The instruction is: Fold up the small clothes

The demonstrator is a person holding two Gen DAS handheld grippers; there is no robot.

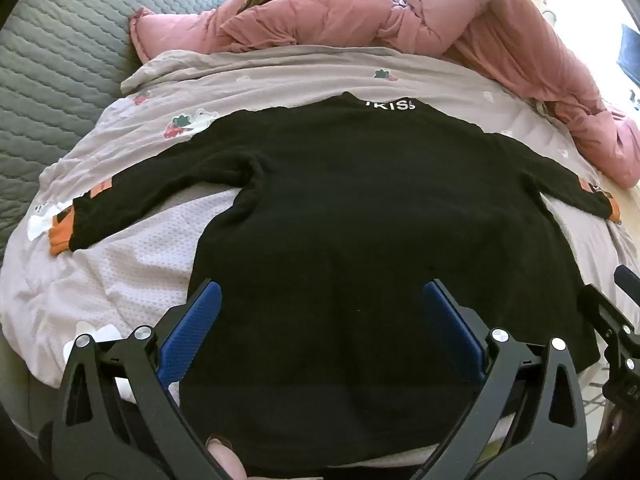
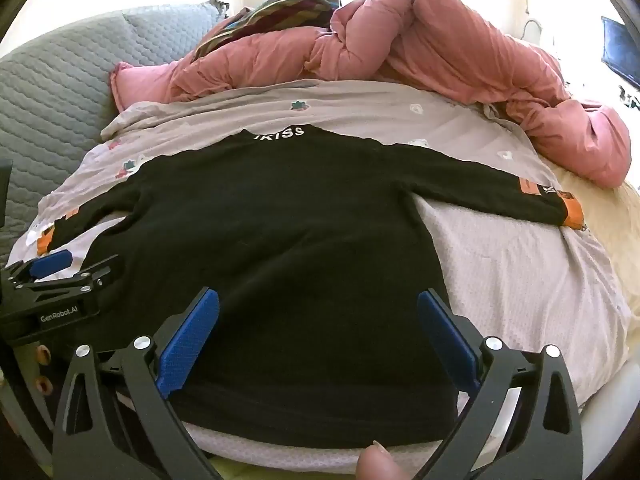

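Left wrist: black sweater (image 1: 352, 208) spread flat on the bed sheet (image 1: 280, 76), sleeves out, orange cuffs, collar away from camera. Left claw (image 1: 322, 300) wide open above the hem, gripping nothing.

Right wrist: same sweater (image 2: 280, 216), pink duvet (image 2: 440, 48) bunched behind it. Right claw (image 2: 318, 304) also wide open over the hem (empty); left claw (image 2: 72, 264) visible at left edge.
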